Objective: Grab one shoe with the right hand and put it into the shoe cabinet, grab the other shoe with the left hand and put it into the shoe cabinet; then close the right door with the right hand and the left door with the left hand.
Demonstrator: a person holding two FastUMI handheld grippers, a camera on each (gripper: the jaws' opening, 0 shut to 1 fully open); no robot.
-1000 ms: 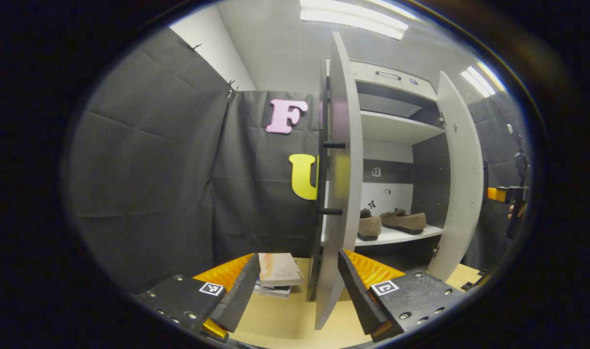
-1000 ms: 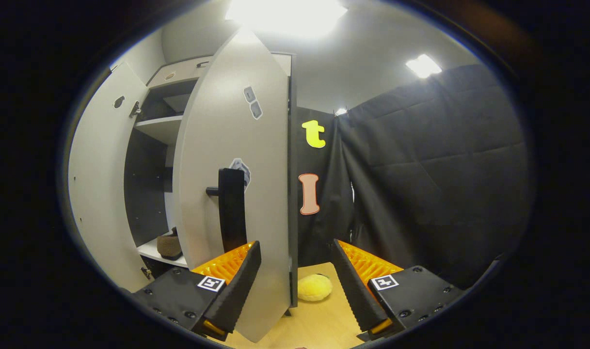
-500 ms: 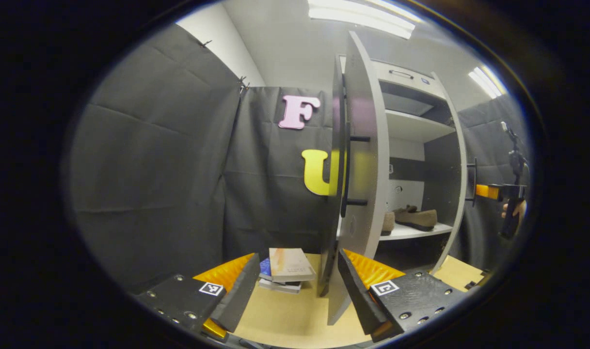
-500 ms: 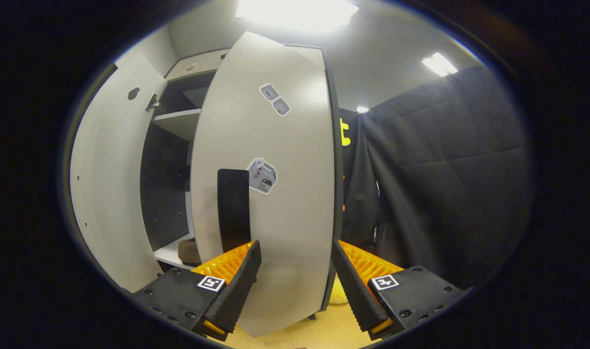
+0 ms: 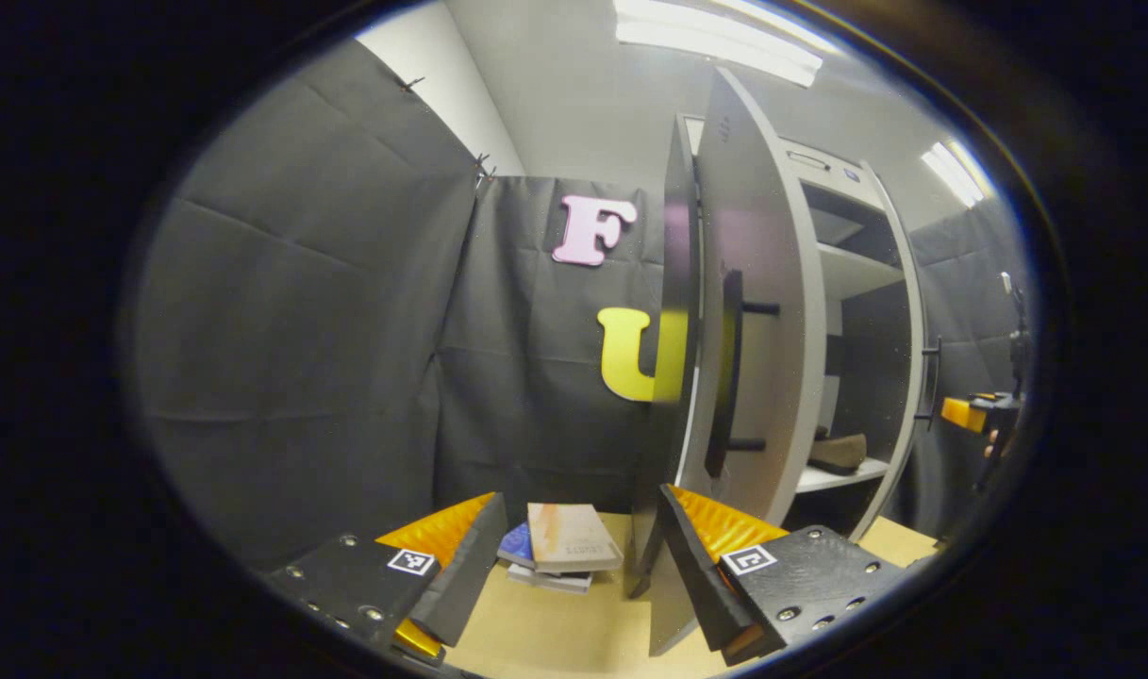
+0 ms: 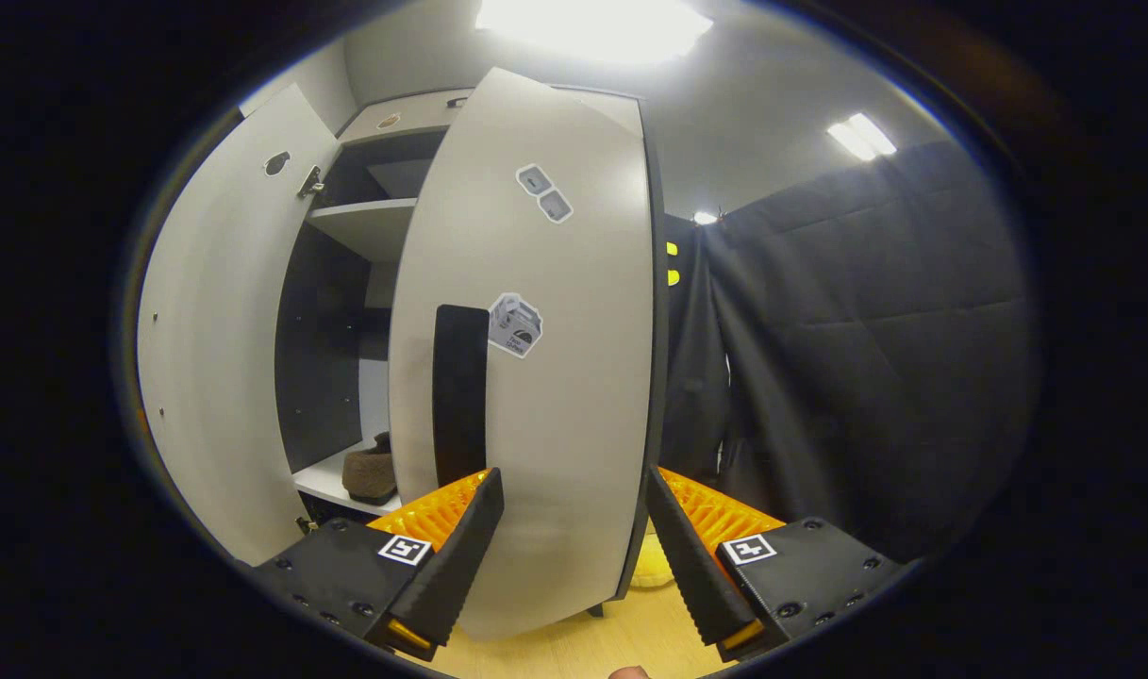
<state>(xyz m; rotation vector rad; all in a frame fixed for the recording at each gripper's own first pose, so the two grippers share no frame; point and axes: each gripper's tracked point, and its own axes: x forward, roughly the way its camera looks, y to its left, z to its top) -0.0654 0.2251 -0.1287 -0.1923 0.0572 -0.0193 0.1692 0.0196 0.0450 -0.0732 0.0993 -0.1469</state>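
Observation:
Two brown fuzzy shoes rest on the lower shelf of the grey shoe cabinet; one shoe point(image 5: 838, 453) shows in the left gripper view and one shoe point(image 6: 371, 474) in the right gripper view. The right door point(image 6: 555, 377), with a black bar handle point(image 6: 460, 387), is partly swung in, and its lower face stands between the fingers of my open right gripper point(image 6: 569, 556). The left door point(image 5: 762, 330) is seen nearly edge-on, its handle point(image 5: 724, 377) just beyond my open, empty left gripper point(image 5: 578, 566). Its inner face point(image 6: 215, 330) still stands wide open.
A stack of books point(image 5: 564, 547) lies on the wooden table point(image 5: 555, 632) left of the cabinet. A yellow plush thing point(image 6: 651, 569) sits low behind the right door. Black cloth walls close in on both sides. The far hand with the right gripper point(image 5: 970, 413) is beside the right door.
The right door has swung further shut, hiding more of the cabinet's inside. The left gripper view has shifted, so the left door sits further right and one shoe is hidden.

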